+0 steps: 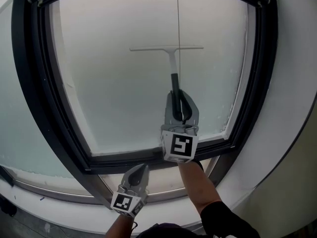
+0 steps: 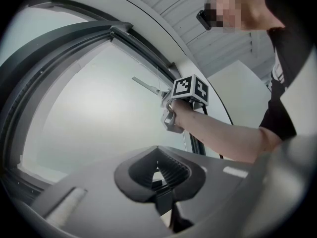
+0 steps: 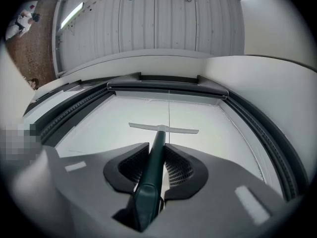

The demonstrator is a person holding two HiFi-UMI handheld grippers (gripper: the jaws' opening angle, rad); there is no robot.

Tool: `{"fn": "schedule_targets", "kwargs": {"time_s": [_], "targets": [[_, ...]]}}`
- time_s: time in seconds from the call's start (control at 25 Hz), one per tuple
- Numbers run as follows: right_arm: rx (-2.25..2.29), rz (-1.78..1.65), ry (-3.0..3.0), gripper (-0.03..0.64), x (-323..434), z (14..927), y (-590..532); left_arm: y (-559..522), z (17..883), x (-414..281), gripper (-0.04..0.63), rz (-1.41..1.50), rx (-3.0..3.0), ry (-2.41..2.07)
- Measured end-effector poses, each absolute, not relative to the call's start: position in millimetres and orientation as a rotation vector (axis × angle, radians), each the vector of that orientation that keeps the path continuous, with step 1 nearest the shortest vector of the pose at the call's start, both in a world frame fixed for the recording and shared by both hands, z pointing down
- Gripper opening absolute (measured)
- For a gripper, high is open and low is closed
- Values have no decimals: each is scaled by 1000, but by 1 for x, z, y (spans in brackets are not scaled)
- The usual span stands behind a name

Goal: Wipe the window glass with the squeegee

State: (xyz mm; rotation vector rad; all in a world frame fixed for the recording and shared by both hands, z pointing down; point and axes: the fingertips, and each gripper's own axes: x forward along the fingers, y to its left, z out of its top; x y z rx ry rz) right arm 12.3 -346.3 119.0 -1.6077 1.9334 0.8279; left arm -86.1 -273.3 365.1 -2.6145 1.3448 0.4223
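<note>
Head view: raised right claw (image 1: 179,97) holds squeegee (image 1: 173,62) against window glass (image 1: 111,86).

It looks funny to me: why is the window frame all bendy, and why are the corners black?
Head view: the wide lens bows the window frame, dark against bright glass. Left gripper view: black rounded corners, left claw blurry up close. Right gripper view: same bending, squeegee sharp at its blade.
</note>
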Motion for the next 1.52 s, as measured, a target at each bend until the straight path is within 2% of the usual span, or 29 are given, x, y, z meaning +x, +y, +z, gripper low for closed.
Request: {"fn": "schedule_targets", "kwargs": {"time_s": [1.52], "targets": [[-1675, 751, 2028, 98, 9, 214, -333, -268, 392, -83, -2, 391, -2665, 1444]]}}
